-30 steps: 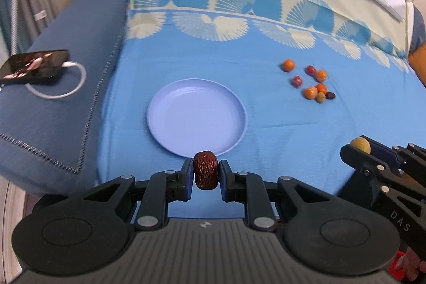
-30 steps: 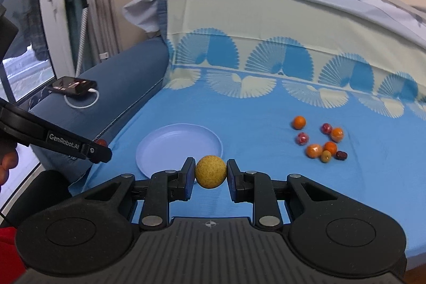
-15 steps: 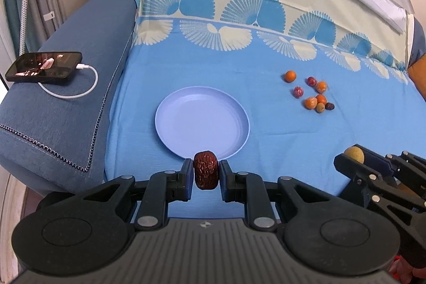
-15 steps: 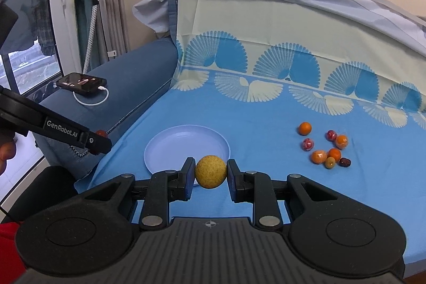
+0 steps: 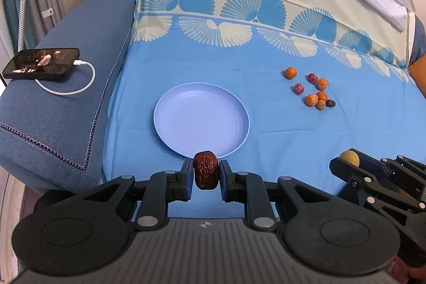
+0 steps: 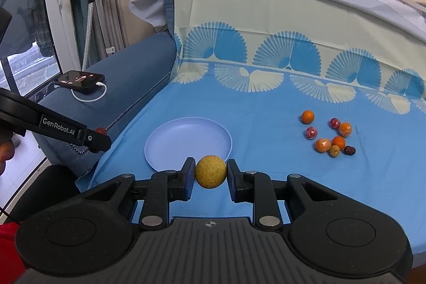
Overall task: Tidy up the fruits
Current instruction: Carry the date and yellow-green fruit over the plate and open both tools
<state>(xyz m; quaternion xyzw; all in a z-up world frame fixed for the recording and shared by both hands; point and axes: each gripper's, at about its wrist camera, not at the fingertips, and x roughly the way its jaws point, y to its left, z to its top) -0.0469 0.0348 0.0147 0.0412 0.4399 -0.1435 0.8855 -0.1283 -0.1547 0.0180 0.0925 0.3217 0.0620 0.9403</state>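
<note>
Left wrist view: the left gripper [image 5: 206, 173] has its fingers pinching a wrinkly red date [image 5: 206, 170], held in the air just short of the near rim of the plate [image 5: 175, 140]. The plate has slid lower in the view than a second ago, but the hands barely moved and the grip is unchanged. At the right edge the right gripper [image 5: 354, 164] shows up with a yellow fruit [image 5: 349, 157].

Right wrist view: its fingers are clamped on that yellow fruit [image 6: 211, 171], also just short of the plate [image 6: 159, 151]. The loose fruits [image 6: 327, 136] sit well apart to the right on the bed sheet [image 6: 266, 124]. One of them might be another date; too small to tell.

So both hands are loaded, plate is bare, drop-off looks like the next step.
</note>
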